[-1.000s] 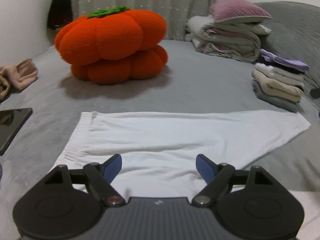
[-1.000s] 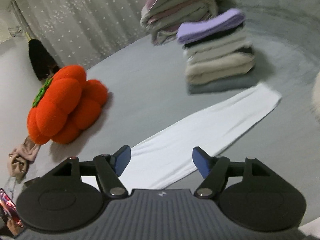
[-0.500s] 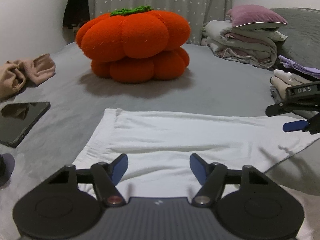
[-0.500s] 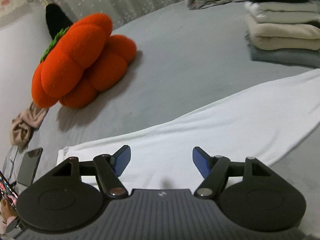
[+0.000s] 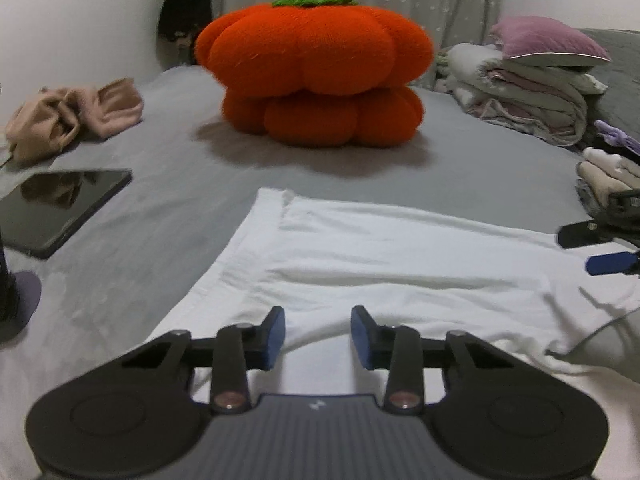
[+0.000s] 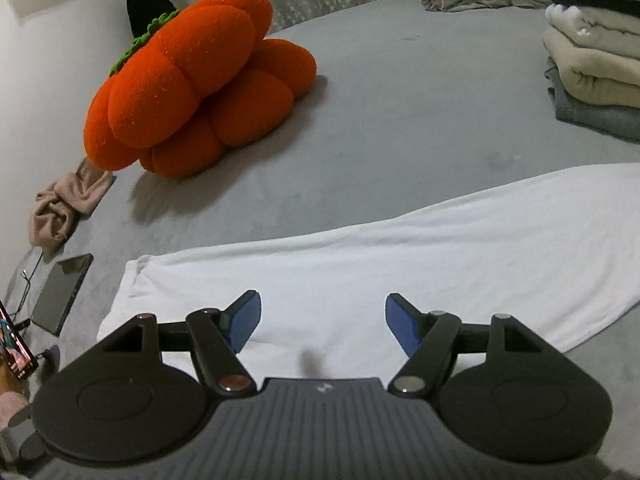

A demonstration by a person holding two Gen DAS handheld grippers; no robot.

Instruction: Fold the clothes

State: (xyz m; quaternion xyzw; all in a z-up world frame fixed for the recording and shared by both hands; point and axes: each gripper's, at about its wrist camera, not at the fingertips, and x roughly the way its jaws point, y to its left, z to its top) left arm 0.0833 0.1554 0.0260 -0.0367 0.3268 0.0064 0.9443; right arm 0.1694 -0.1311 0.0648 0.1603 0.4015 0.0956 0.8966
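Note:
A white garment (image 5: 400,264) lies spread flat on the grey bed (image 5: 460,172), its long side running left to right. My left gripper (image 5: 318,334) hovers low over the garment's near edge. Its jaws are closing, and a low ridge of white cloth rises in the gap between the blue pads, which do not press on it. My right gripper (image 6: 322,320) stands open above the white garment (image 6: 400,264) with nothing between its fingers. It also shows at the right edge of the left wrist view as the right gripper (image 5: 592,249), over the garment's right end.
An orange pumpkin cushion (image 5: 316,68) sits behind the garment. A dark tablet (image 5: 60,204) and a crumpled beige garment (image 5: 72,114) lie to the left. Piled bedding (image 5: 532,80) and a stack of folded clothes (image 6: 596,60) are at the right.
The left gripper's jaws have narrowed and it has sunk toward the garment's near edge. The right gripper has swung down over the garment and come into the left view's right edge.

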